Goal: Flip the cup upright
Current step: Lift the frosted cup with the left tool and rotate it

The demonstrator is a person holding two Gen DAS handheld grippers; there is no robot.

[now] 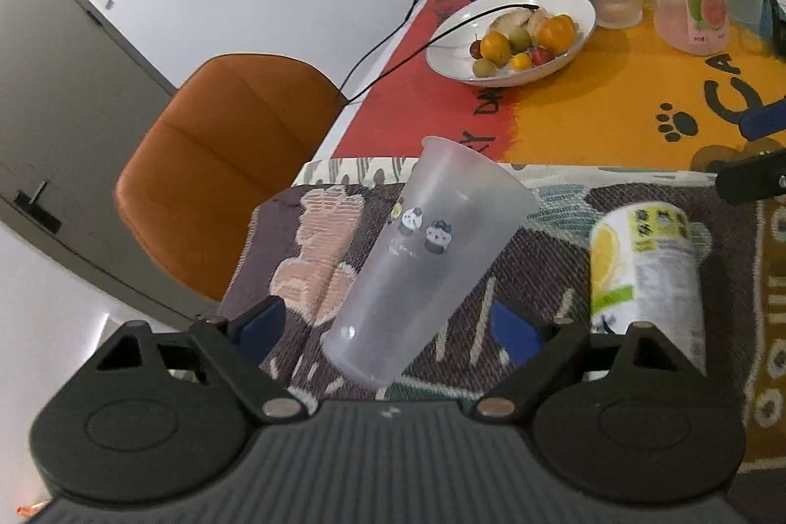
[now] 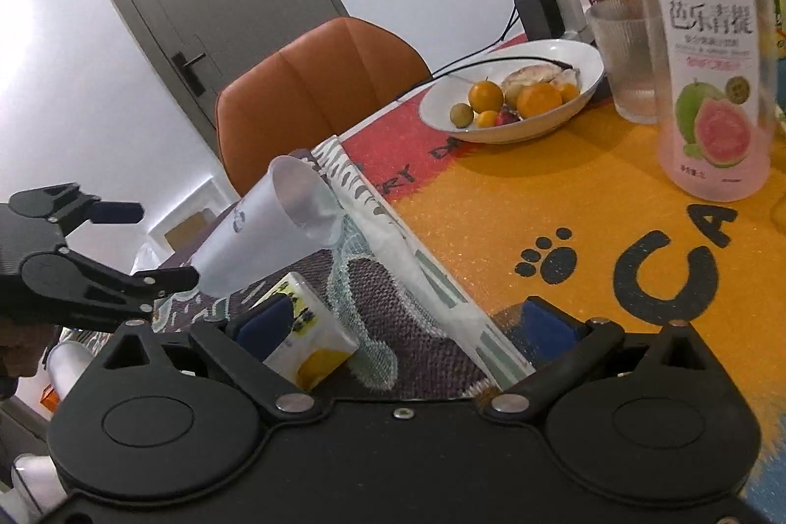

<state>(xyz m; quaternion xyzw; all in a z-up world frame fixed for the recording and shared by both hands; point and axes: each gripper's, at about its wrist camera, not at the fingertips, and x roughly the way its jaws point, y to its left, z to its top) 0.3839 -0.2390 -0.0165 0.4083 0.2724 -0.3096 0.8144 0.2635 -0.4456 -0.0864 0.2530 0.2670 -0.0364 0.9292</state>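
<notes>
Frosted cup (image 2: pixel 267 229) tilted, mouth up toward the fruit bowl (image 2: pixel 511 89), base between the left tongs (image 2: pixel 162 249). Right tongs (image 2: pixel 403 322) spread wide over the woven mat (image 2: pixel 407 327), lemon carton (image 2: pixel 307 337) beside one pad. Guava bottle (image 2: pixel 707 82) upright on the desk (image 2: pixel 565 190).

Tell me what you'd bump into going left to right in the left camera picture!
Orange chair → clear cup → lemon drink can.
</notes>
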